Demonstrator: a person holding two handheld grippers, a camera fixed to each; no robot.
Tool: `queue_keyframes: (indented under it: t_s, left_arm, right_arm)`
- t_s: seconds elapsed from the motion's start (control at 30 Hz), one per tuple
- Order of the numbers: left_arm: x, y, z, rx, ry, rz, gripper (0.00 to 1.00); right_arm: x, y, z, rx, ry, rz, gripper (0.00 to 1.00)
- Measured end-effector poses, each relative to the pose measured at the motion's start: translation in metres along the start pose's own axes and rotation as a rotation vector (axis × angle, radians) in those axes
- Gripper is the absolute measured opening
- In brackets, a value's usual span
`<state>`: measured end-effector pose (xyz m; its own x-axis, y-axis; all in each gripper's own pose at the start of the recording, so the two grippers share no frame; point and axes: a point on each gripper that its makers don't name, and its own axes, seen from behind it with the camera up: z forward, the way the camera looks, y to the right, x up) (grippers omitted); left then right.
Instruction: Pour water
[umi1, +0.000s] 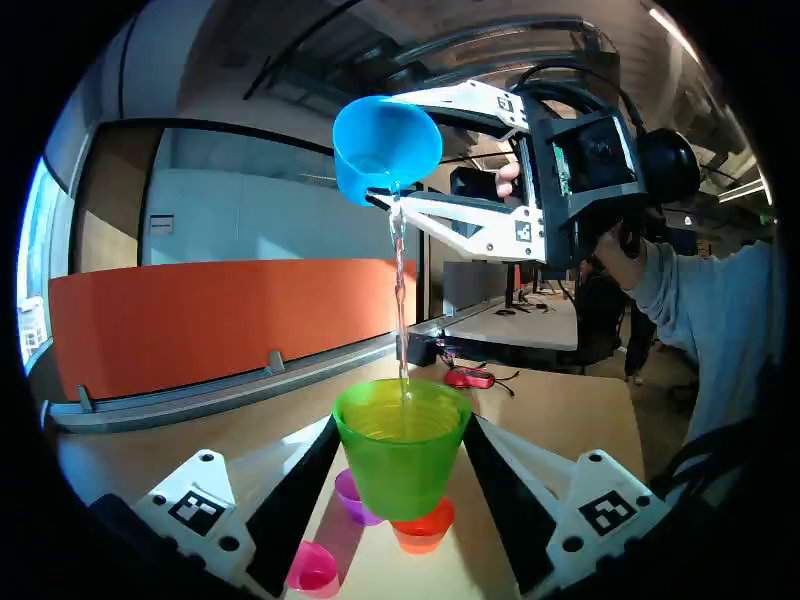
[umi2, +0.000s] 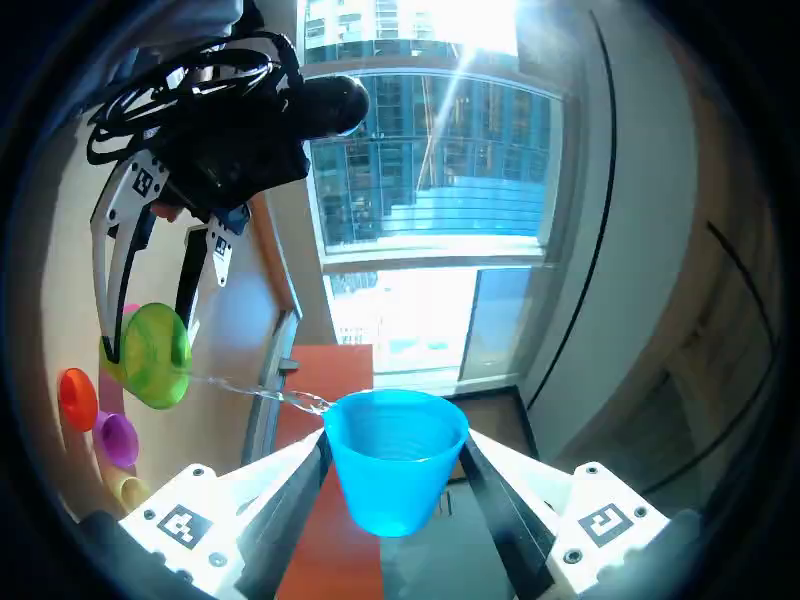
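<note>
Water (umi1: 400, 290) falls in a thin stream from the blue cup (umi1: 387, 148) straight down into the green cup (umi1: 400, 455), and that vertical line is the one relation I have to mind. My right hand-held gripper (umi2: 395, 445) pinches the blue cup between both fingers and holds it tipped well over, its lip directly above the green cup's open mouth and well clear of it. My left hand-held gripper (umi1: 400, 425) clamps the green cup on both sides, upright, with its long axis vertical. It looks to be raised a little off the surface (umi1: 560, 410), though I cannot be sure of that.

In the left gripper view the stream enters near the middle of the green mouth, slightly toward the far rim. In the right gripper view some water lies against the low side of the blue cup, so I judge the pour is under way rather than done. How full the green cup is, I cannot tell.

The next move, as I see it, is more tilt on the right hand with the lip kept over the same spot. An orange cup (umi1: 422, 525), a purple cup (umi1: 352, 497) and a pink cup (umi1: 313, 568) sit on the surface just beneath the green one. Any sideways drift of either hand would, I think, send the water onto them.
</note>
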<state>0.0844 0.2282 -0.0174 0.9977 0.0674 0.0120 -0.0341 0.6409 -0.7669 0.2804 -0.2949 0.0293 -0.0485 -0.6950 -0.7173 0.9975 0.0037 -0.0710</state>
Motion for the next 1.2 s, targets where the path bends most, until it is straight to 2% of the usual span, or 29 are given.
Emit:
queue_keyframes:
  t_s: [0.37,0.97,1.2]
  left_arm:
    - [0.0014,0.0015,0.0016,-0.001,0.001,-0.002,0.87]
    - [0.0020,-0.0056,0.0031,0.008,0.005,-0.013,0.87]
    - [0.0013,-0.0064,0.0046,0.008,0.009,-0.018,0.87]
  right_arm:
    - [0.0012,0.0041,0.0010,-0.005,0.002,-0.056,0.91]
    - [0.0061,0.0049,0.0027,-0.013,0.004,-0.164,0.91]
    - [0.0096,0.0024,0.0057,-0.013,0.008,-0.179,0.91]
